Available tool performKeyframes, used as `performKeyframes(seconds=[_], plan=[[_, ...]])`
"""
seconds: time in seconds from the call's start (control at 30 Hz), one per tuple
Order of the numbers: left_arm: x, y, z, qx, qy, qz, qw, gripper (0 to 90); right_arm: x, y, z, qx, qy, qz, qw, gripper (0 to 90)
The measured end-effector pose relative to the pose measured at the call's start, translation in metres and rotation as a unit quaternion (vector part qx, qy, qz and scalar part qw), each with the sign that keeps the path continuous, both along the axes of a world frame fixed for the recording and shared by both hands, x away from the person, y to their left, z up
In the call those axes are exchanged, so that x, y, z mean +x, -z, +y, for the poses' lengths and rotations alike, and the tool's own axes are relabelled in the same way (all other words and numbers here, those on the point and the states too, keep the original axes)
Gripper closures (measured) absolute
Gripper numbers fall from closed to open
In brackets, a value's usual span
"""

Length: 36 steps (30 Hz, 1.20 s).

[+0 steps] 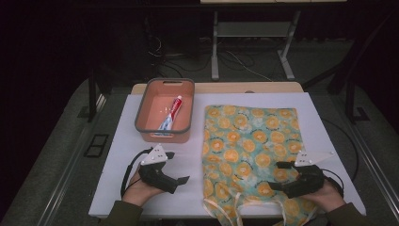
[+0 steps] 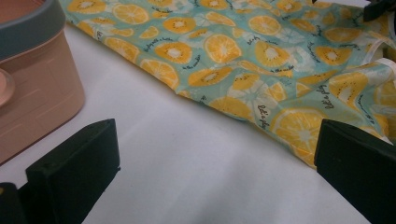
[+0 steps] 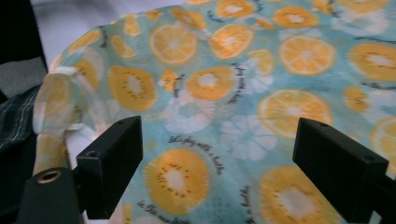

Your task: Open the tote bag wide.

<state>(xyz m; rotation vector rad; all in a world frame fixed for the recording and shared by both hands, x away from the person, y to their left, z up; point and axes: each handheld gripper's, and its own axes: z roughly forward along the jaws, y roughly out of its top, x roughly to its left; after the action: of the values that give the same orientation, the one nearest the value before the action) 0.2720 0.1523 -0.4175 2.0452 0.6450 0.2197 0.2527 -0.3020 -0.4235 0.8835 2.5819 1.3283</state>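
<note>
Jaws of the left gripper (image 1: 175,165) gape wide over smooth white board (image 2: 187,154). The right gripper (image 1: 278,175), equally wide, hovers above the soft citrus-print cloth bag (image 1: 249,146) at lower right. Upper left, a rounded pink basket (image 1: 141,123) holds a toothpaste tube (image 1: 172,112).

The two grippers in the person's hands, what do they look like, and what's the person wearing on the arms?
Both are black handheld tools. The left gripper and the right gripper each carry a pale grey three-cornered plate on top and trail a black cable that loops behind the hand. Seen up close, the jaws are flat, blocky black pads, with a small round hole near the base on the right gripper. The sleeves are dark olive green.
</note>
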Motion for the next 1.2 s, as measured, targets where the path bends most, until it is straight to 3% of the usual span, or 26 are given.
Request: performKeyframes(seconds=[0.17, 0.47, 0.67, 0.7, 0.8, 0.9, 1.13, 1.2], plan=[[0.0, -0.001, 0.0, -0.002, 0.0, 0.0, 1.0, 0.0, -0.005, 0.003, 0.015, -0.015, -0.041, 0.006, 0.999, 19.1], [0.0, -0.001, 0.0, -0.005, 0.001, 0.001, 1.0, 0.0, -0.008, 0.009, 0.027, -0.04, -0.071, 0.015, 0.9965, 23.7], [0.0, -0.001, 0.0, -0.005, 0.002, 0.002, 1.0, 0.0, -0.013, 0.017, 0.045, -0.076, -0.118, 0.02, 0.9899, 30.3], [0.0, -0.001, 0.0, -0.005, 0.002, 0.002, 1.0, 0.0, -0.015, 0.019, 0.049, -0.084, -0.132, 0.021, 0.9874, 32.5], [0.0, -0.001, 0.0, -0.005, 0.002, 0.002, 1.0, 0.0, -0.017, 0.022, 0.053, -0.102, -0.143, 0.014, 0.9843, 33.3], [-0.001, 0.0, 0.0, -0.005, 0.002, 0.003, 1.0, 0.0, -0.02, 0.022, 0.055, -0.126, -0.146, -0.016, 0.9811, 43.3], [-0.001, 0.0, -0.001, -0.006, 0.002, 0.004, 1.0, 0.0, -0.019, 0.021, 0.054, -0.123, -0.153, -0.019, 0.9804, 61.9], [-0.001, 0.0, -0.001, -0.004, 0.003, 0.004, 1.0, 0.0, -0.019, 0.021, 0.054, -0.119, -0.153, -0.015, 0.9809, 74.2]])
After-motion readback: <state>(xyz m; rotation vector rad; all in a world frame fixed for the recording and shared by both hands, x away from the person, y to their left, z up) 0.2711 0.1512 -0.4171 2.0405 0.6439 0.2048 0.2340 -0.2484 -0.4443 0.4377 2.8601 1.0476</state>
